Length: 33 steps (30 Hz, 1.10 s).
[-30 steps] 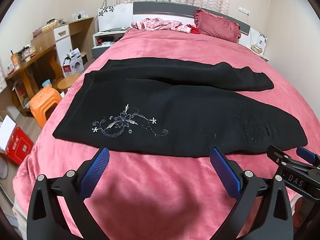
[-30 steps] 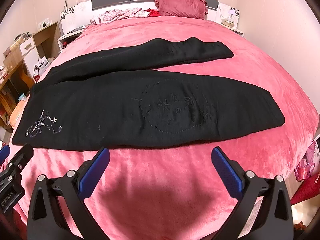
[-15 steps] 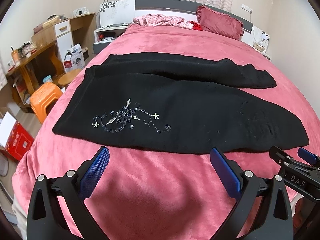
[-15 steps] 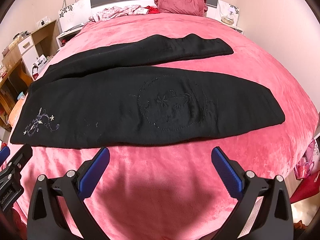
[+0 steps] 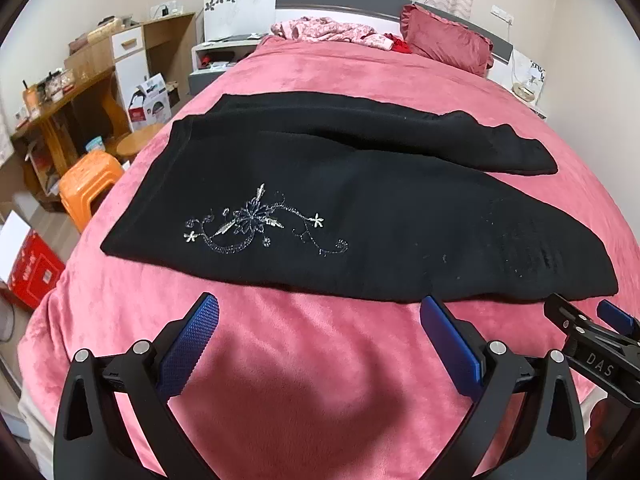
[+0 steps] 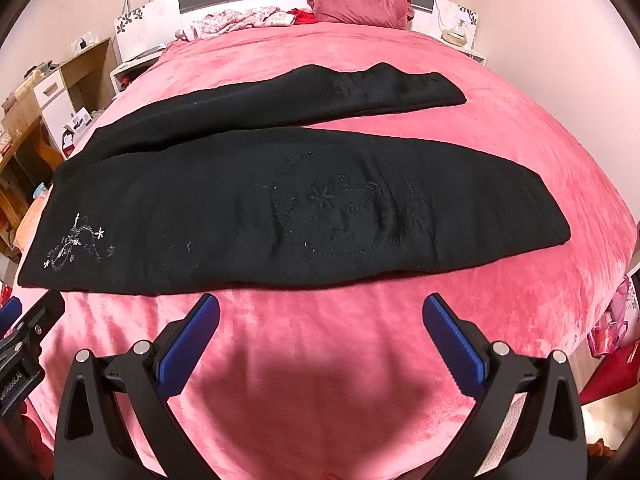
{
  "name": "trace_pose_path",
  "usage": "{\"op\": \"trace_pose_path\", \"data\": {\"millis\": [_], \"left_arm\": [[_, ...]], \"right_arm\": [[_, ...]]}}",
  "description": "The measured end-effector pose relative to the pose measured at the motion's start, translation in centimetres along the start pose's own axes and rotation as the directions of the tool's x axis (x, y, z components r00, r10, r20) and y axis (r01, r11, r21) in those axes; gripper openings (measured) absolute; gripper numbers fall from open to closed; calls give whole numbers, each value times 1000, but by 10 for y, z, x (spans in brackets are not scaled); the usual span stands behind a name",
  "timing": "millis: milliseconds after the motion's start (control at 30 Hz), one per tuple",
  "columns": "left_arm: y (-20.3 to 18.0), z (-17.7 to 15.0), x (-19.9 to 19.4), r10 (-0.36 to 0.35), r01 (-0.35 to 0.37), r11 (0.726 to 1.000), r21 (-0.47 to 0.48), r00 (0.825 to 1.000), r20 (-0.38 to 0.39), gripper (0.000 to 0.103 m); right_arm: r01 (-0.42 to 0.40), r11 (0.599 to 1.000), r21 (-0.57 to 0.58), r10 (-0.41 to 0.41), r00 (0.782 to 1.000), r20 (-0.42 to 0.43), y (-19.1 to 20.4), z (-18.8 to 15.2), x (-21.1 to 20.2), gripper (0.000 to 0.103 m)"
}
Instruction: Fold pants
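Black pants (image 5: 360, 200) (image 6: 280, 200) lie flat across a pink bed, waist to the left, both legs stretching right and splayed apart. Silver floral embroidery (image 5: 256, 224) marks the near hip; a faint stitched circle (image 6: 344, 216) sits mid-leg. My left gripper (image 5: 318, 312) hovers open just before the pants' near edge, nothing between its blue pads. My right gripper (image 6: 320, 312) is likewise open and empty, in front of the near leg's edge. Each gripper shows at the edge of the other's view, the right gripper (image 5: 592, 328) and the left gripper (image 6: 24, 332).
The pink blanket (image 6: 360, 360) covers the bed. A red pillow (image 5: 448, 44) and crumpled pink clothes (image 5: 328, 32) lie by the headboard. Left of the bed stand an orange stool (image 5: 88, 188), a wooden desk (image 5: 60, 100) and a red box (image 5: 32, 272).
Both grippers have drifted slightly forward toward the pants' near edge, staying open. The pants have not moved.
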<state>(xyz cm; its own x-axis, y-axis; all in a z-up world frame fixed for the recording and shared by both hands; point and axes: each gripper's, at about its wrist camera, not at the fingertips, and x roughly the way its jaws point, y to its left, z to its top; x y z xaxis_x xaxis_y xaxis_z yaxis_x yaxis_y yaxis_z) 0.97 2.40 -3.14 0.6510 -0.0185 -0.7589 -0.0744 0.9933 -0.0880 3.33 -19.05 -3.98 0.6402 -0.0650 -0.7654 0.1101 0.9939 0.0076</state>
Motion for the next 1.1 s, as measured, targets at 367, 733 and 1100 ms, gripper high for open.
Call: {"op": "trace_pose_path", "data": {"millis": [367,733,1100], "left_arm": [[13,1,17,122,-122,992,12,992,-42,100],[54,3,38,207,-215,974,-69,972,-108,100],[96,8,60,175,-202,963,-177,972,-158,100]], "right_arm": [[-54,995,80,54,999,2,-25,5,8,101],[-164,955,246,180,983,-44,-91,5,35,101],[-298,664,685,360,931,56,-208,-23,68,101]]}}
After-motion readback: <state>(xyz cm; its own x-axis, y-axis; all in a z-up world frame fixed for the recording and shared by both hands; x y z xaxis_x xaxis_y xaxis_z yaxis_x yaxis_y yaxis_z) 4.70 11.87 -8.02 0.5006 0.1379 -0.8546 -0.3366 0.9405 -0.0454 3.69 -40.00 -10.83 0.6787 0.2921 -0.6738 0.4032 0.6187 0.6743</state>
